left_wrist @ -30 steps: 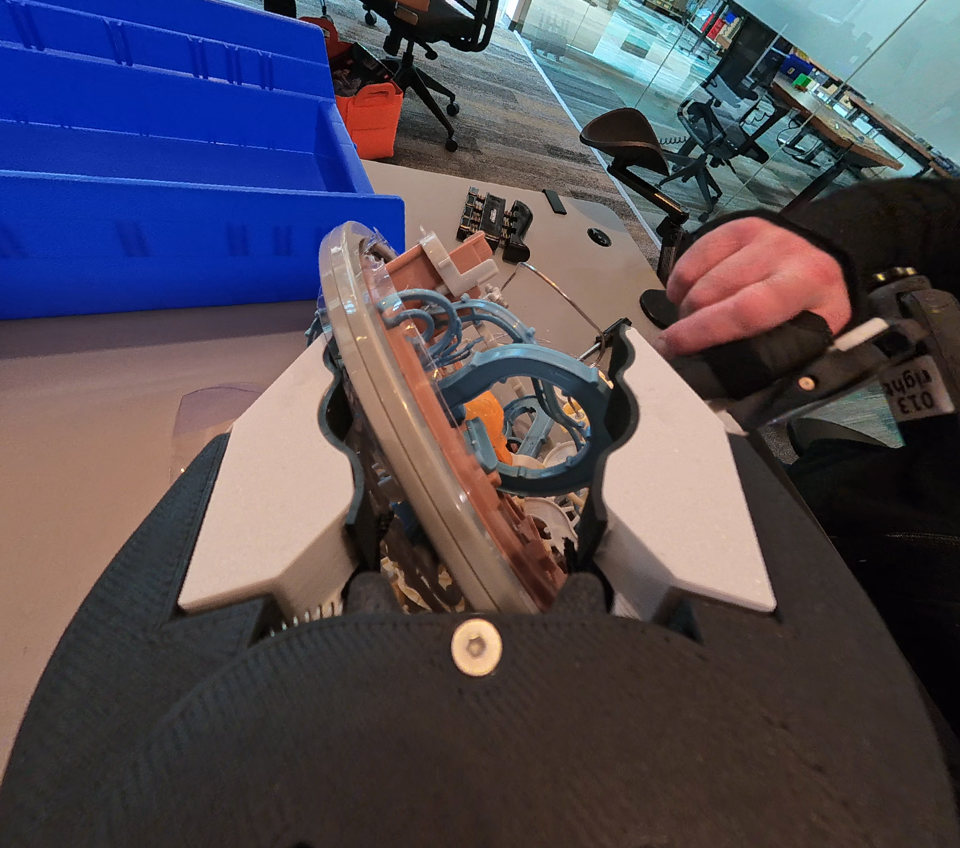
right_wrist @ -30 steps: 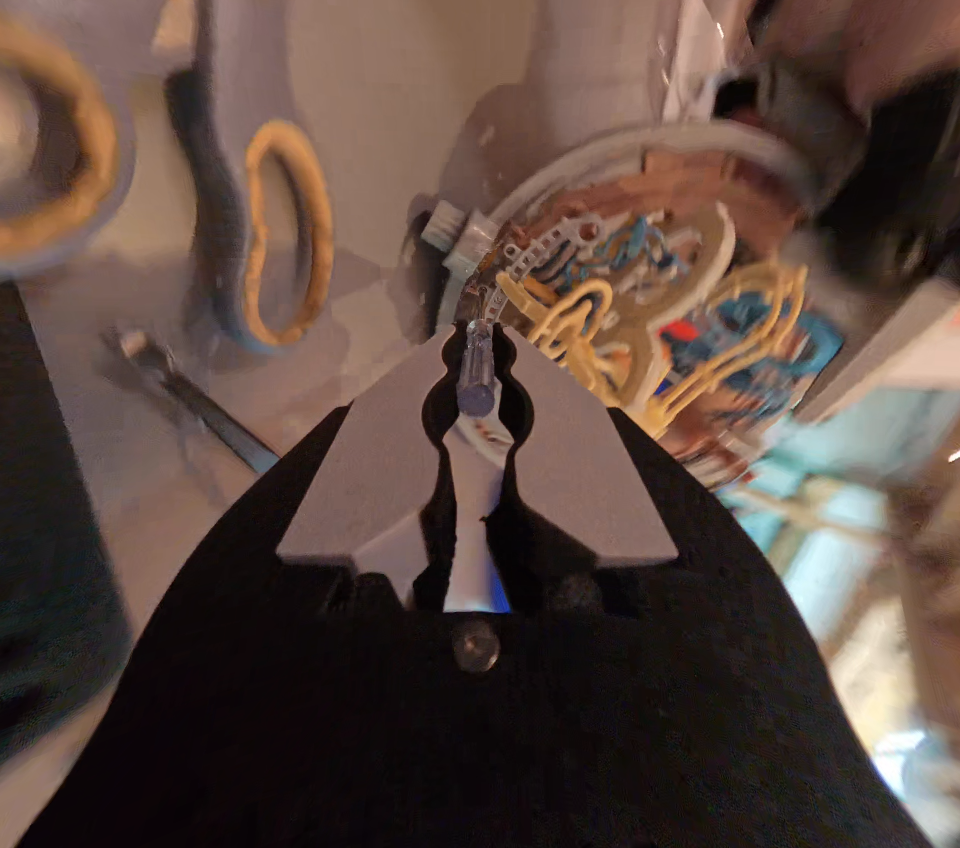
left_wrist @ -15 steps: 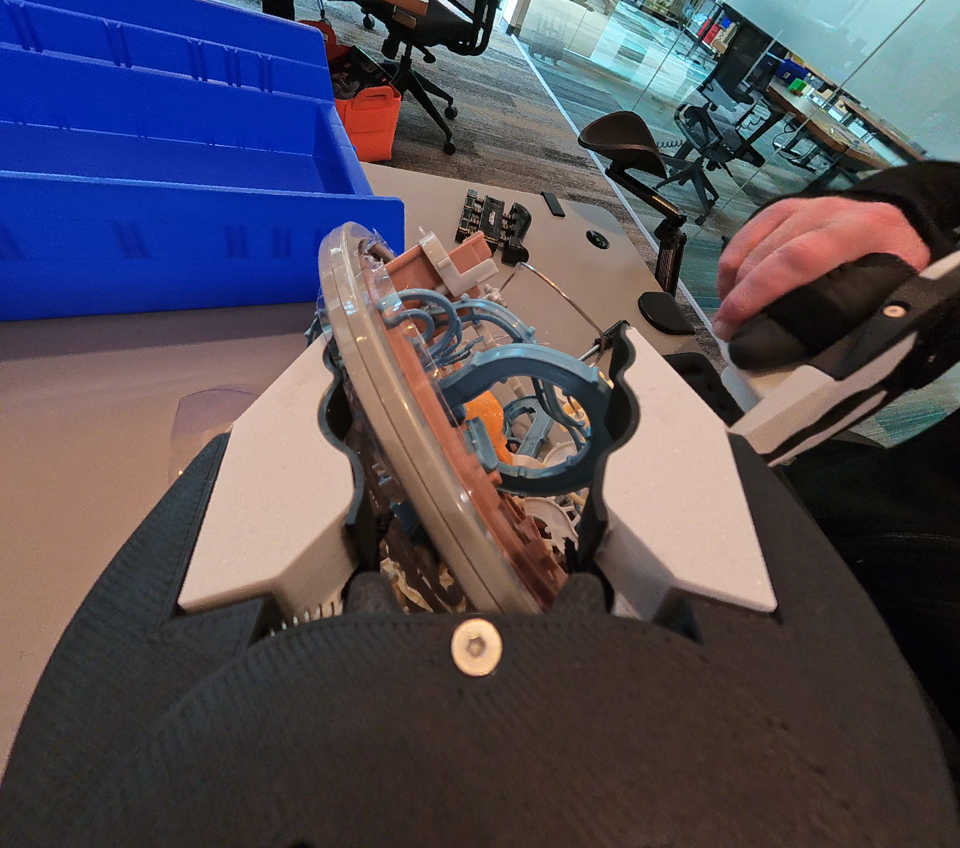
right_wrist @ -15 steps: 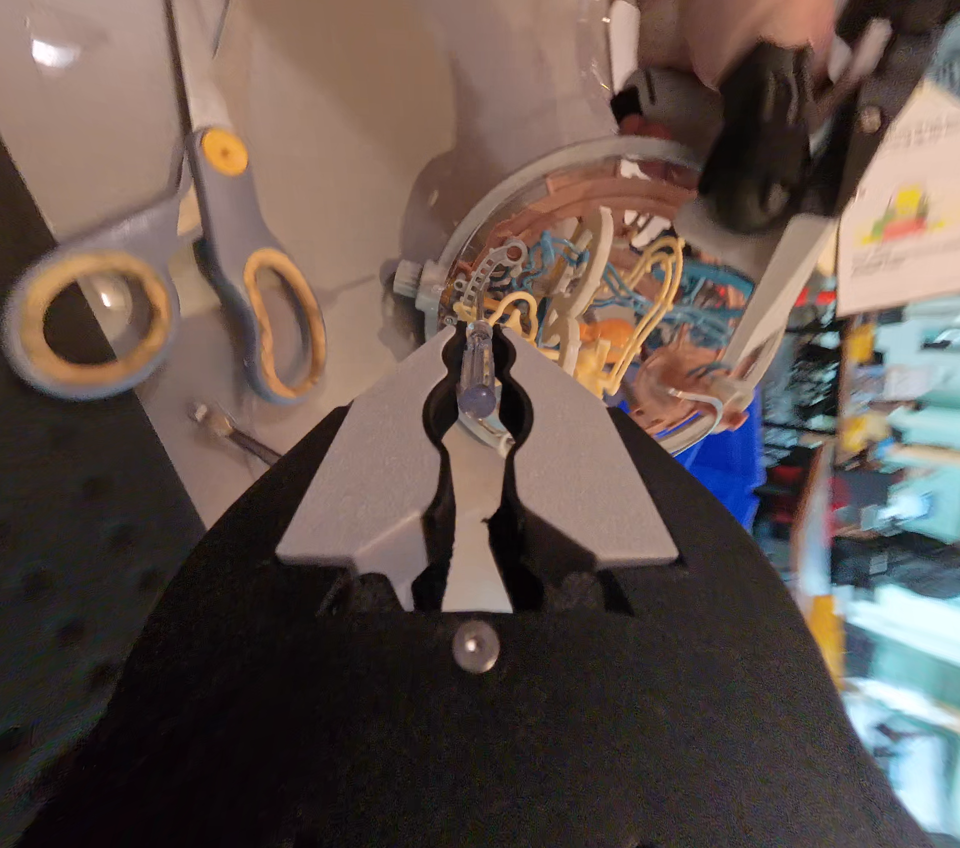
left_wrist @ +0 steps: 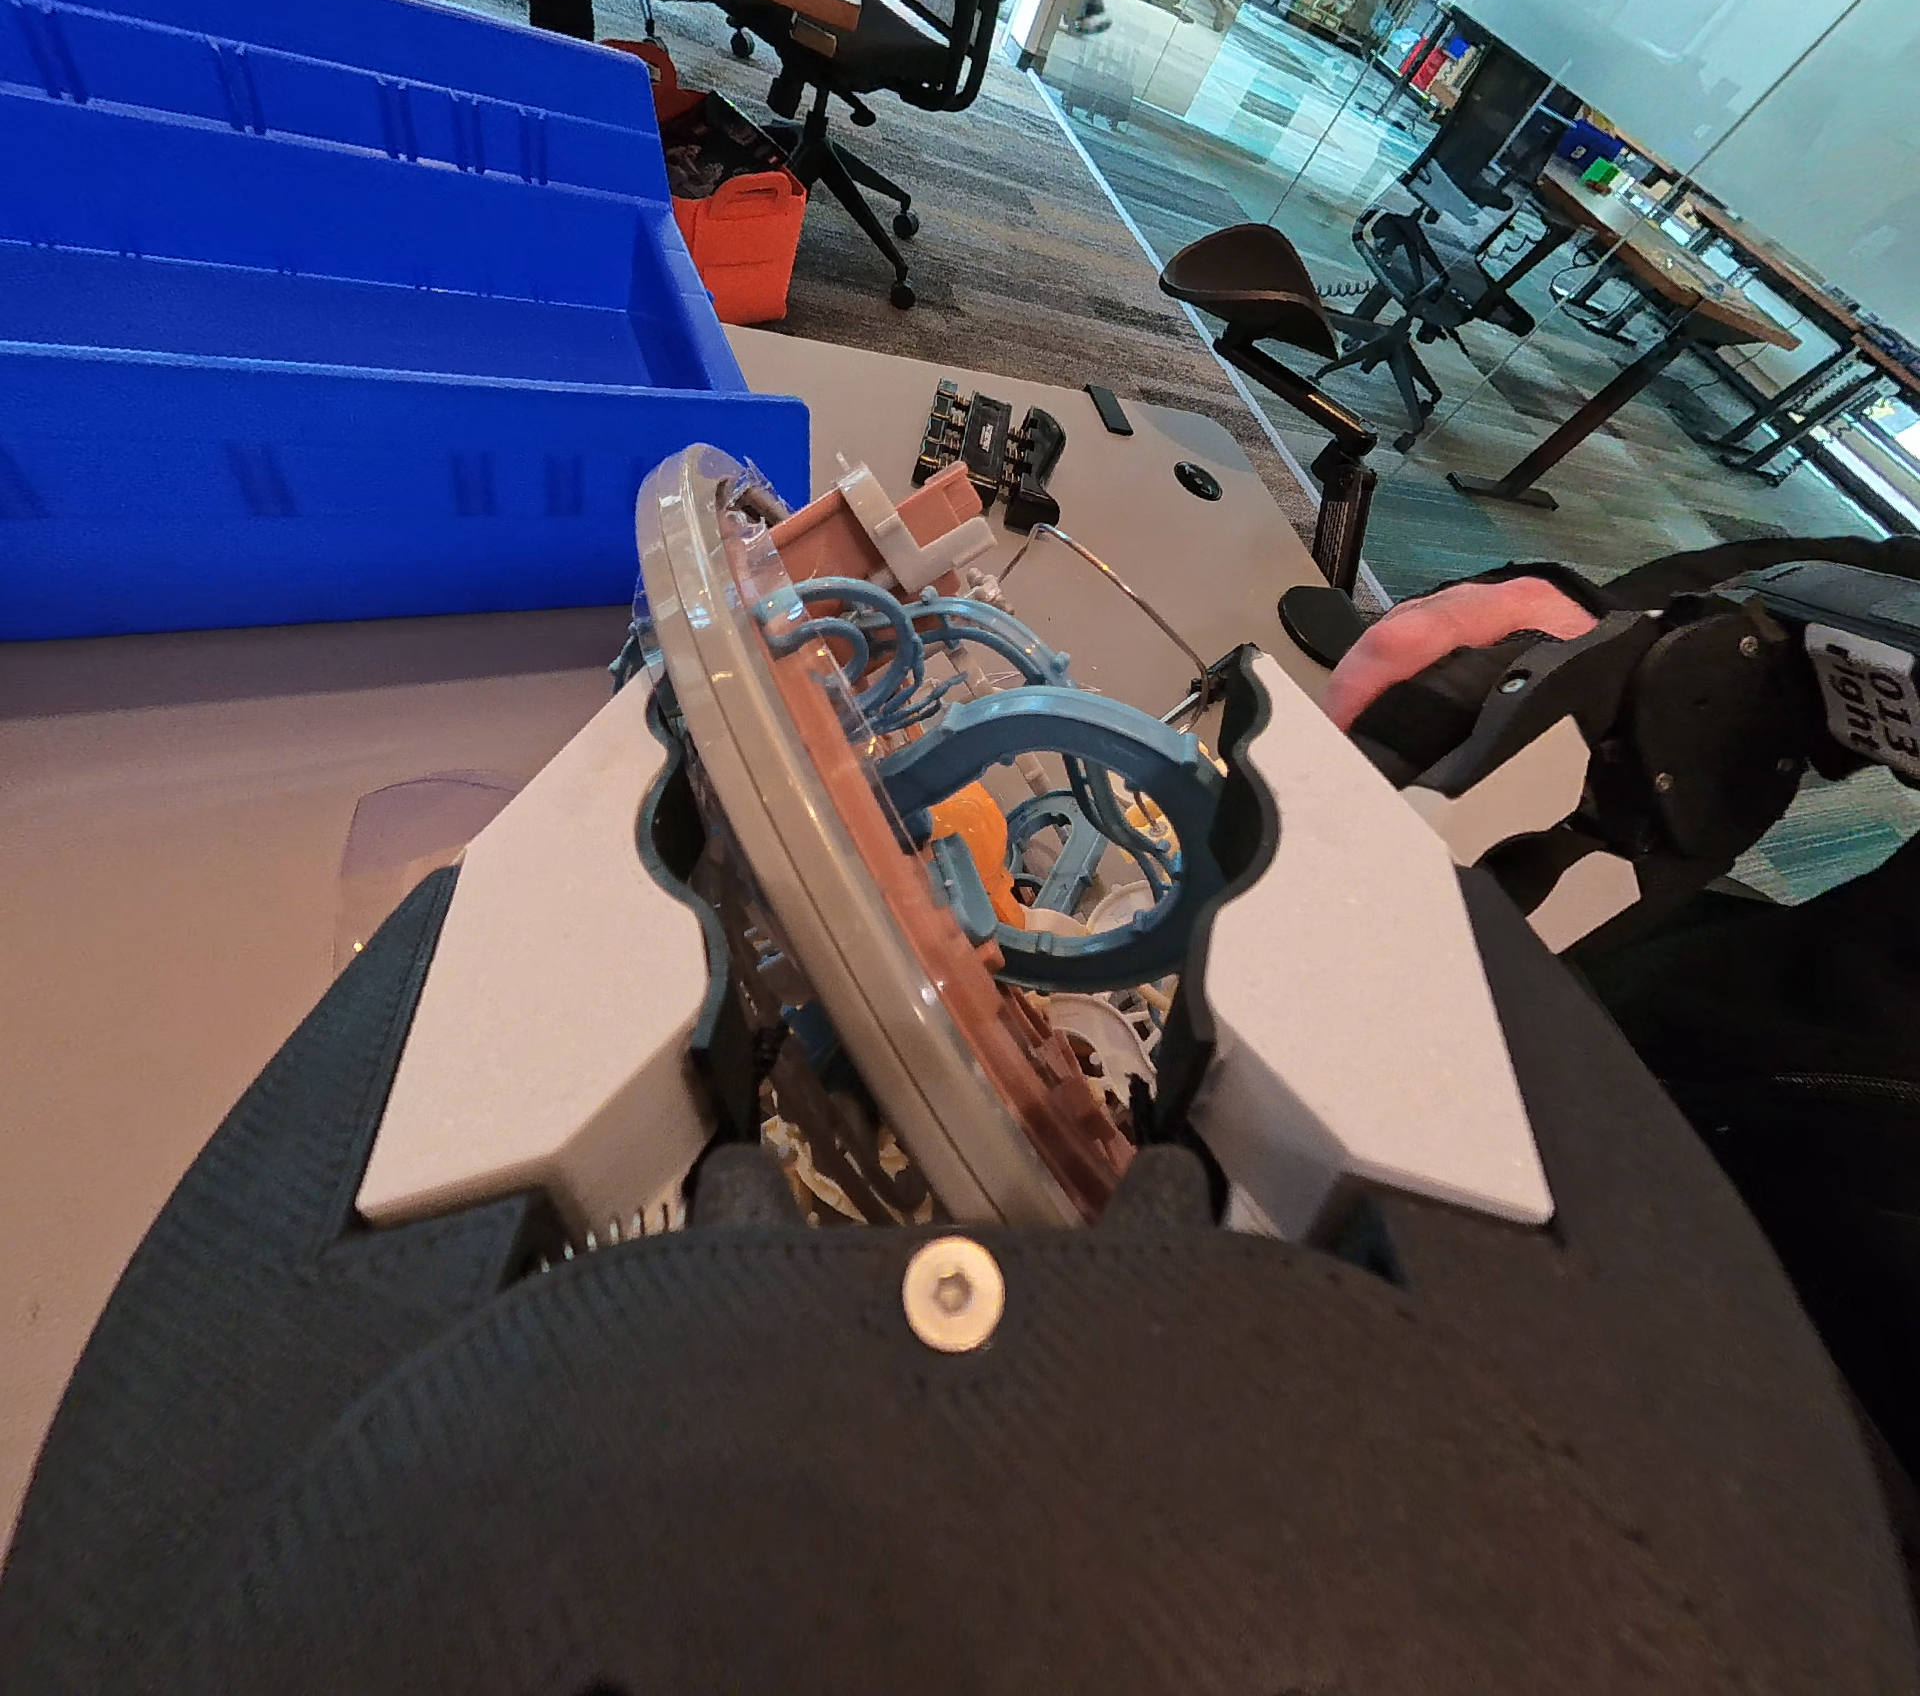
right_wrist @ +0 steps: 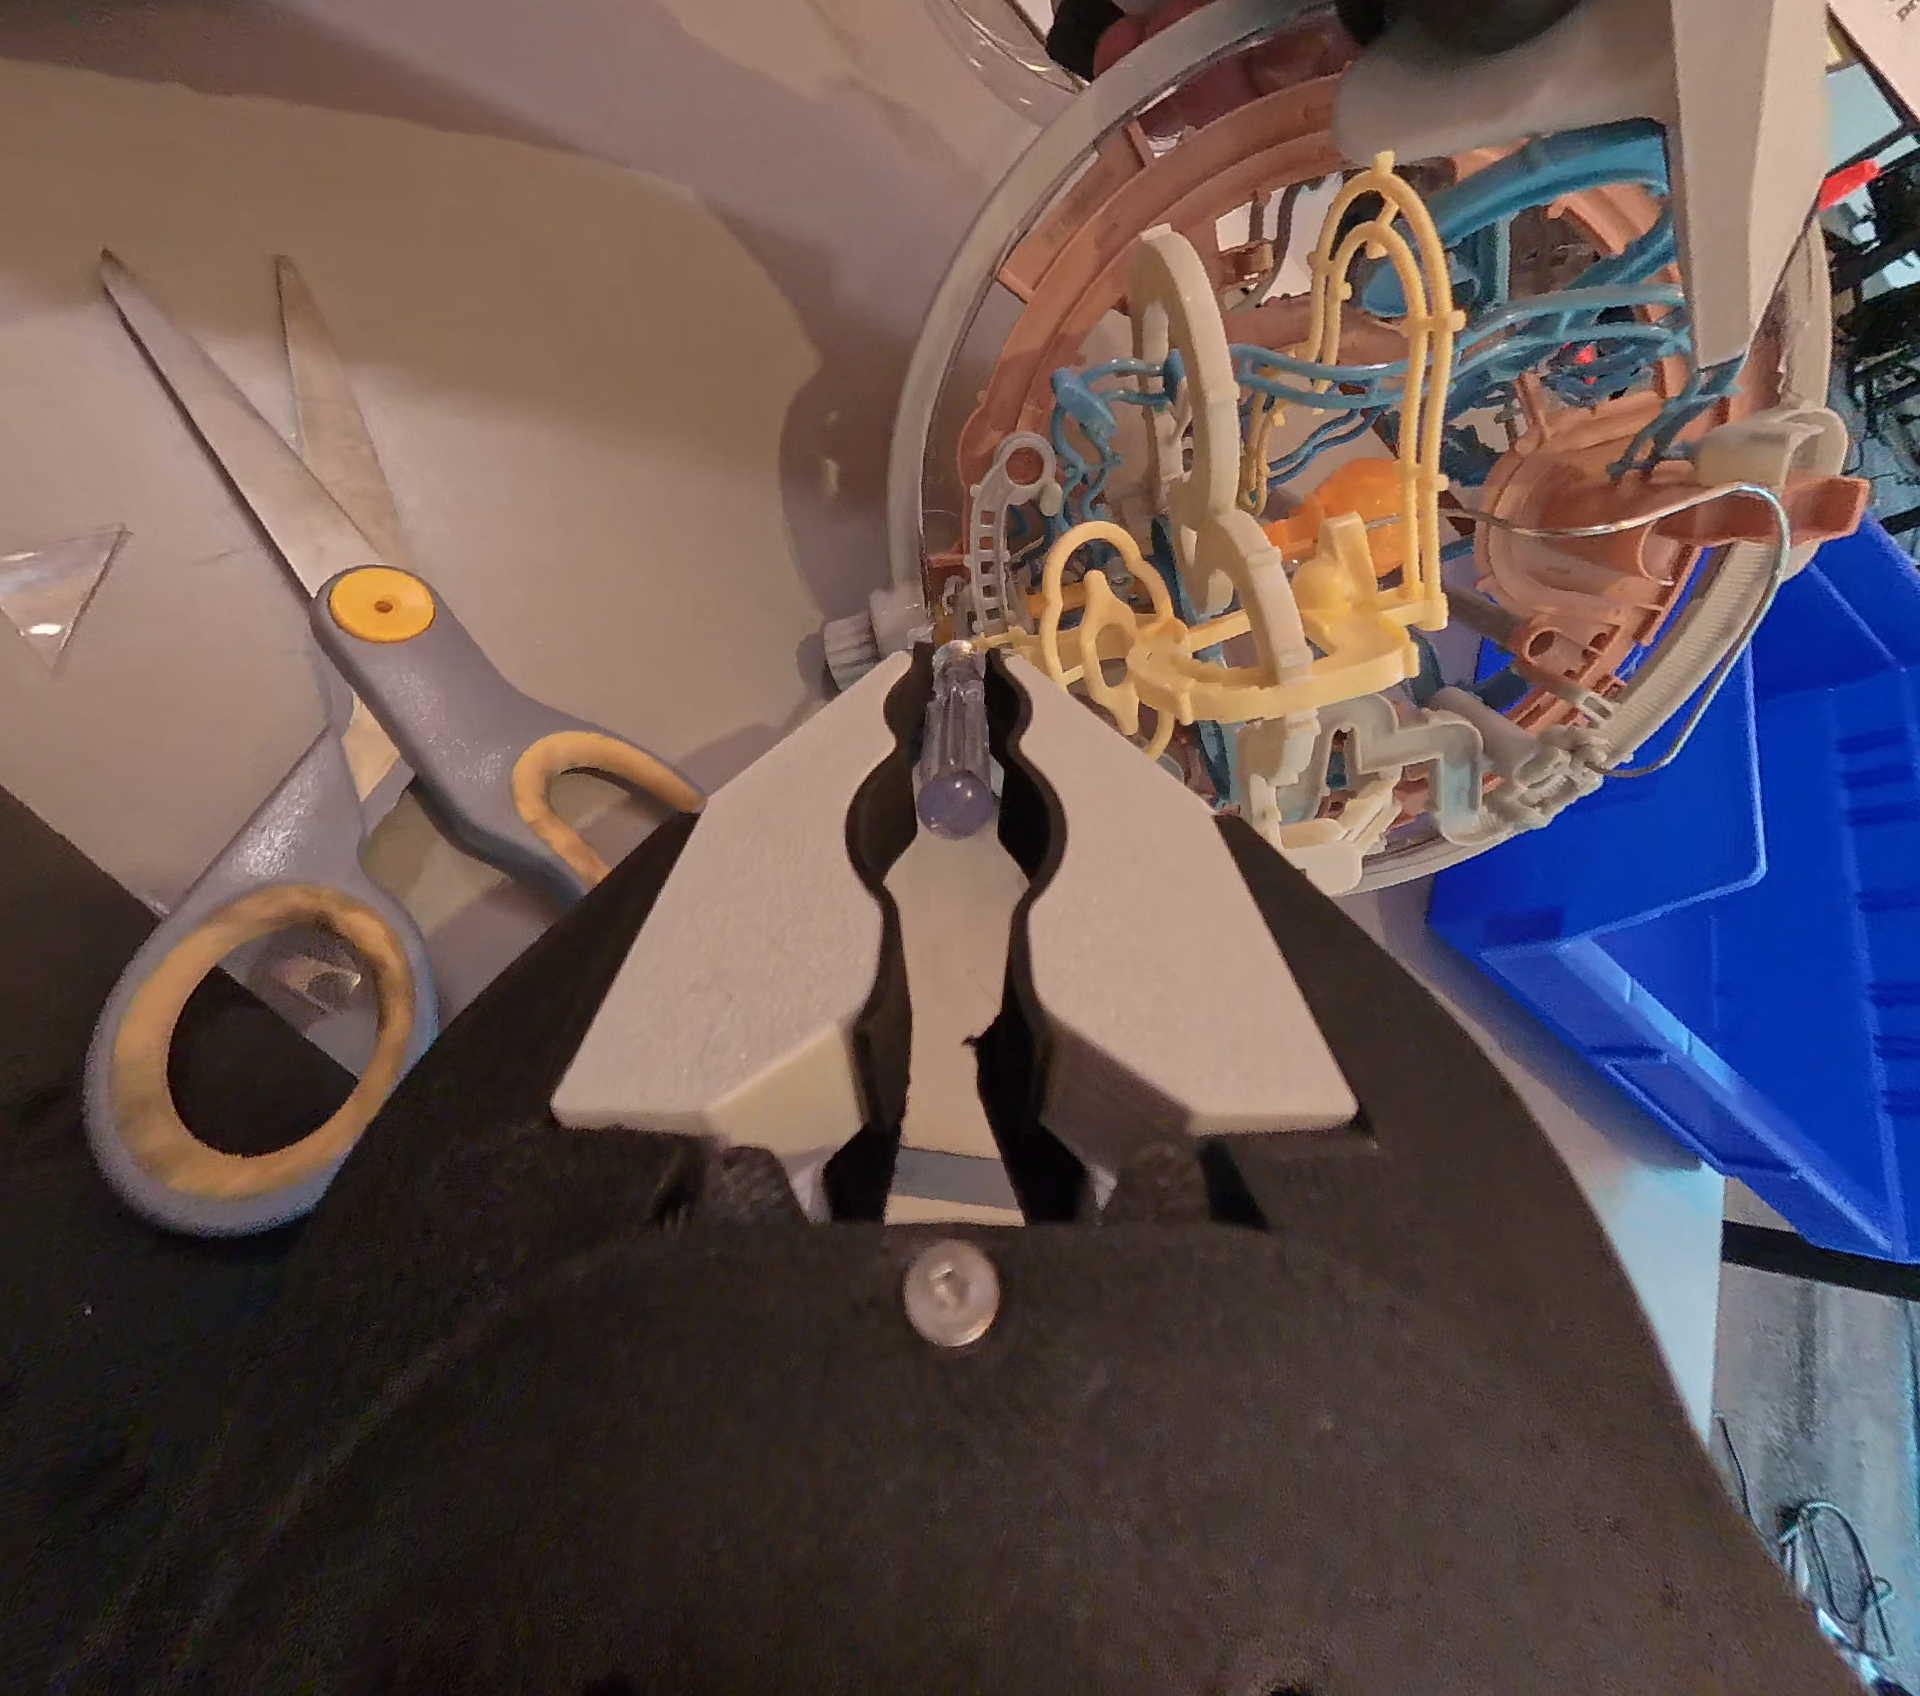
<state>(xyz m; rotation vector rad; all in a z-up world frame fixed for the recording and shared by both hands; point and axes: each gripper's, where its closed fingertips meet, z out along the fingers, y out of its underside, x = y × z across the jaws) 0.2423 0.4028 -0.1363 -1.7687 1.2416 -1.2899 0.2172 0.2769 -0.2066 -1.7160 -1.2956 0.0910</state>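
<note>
My left gripper (left_wrist: 951, 711) is shut on a round maze toy (left_wrist: 883, 815) with a grey rim and blue, brown and cream plastic tracks, held tilted above the beige table (left_wrist: 156, 815). In the right wrist view the same toy (right_wrist: 1299, 555) shows side on, with the left gripper's fingers (right_wrist: 1455, 88) across its top. My right gripper (right_wrist: 961, 659) is shut on a small screwdriver (right_wrist: 954, 753) with a clear bluish handle. Its tip touches the grey rim at the toy's lower left edge. A hand (left_wrist: 1455, 649) holds the right gripper's body at the right of the left wrist view.
Grey and yellow scissors (right_wrist: 343, 711) lie open on the table left of the right gripper, with a clear plastic shard (right_wrist: 62, 586) beside them. Blue bins (left_wrist: 312, 358) stand behind the toy. A black clip part (left_wrist: 987, 451) lies at the far table edge. Office chairs and desks stand beyond.
The right gripper, with the screwdriver, has swung and steadied, bringing the tip to the toy's rim. Its hand moved up and then back down at the right. The left gripper and toy stayed still.
</note>
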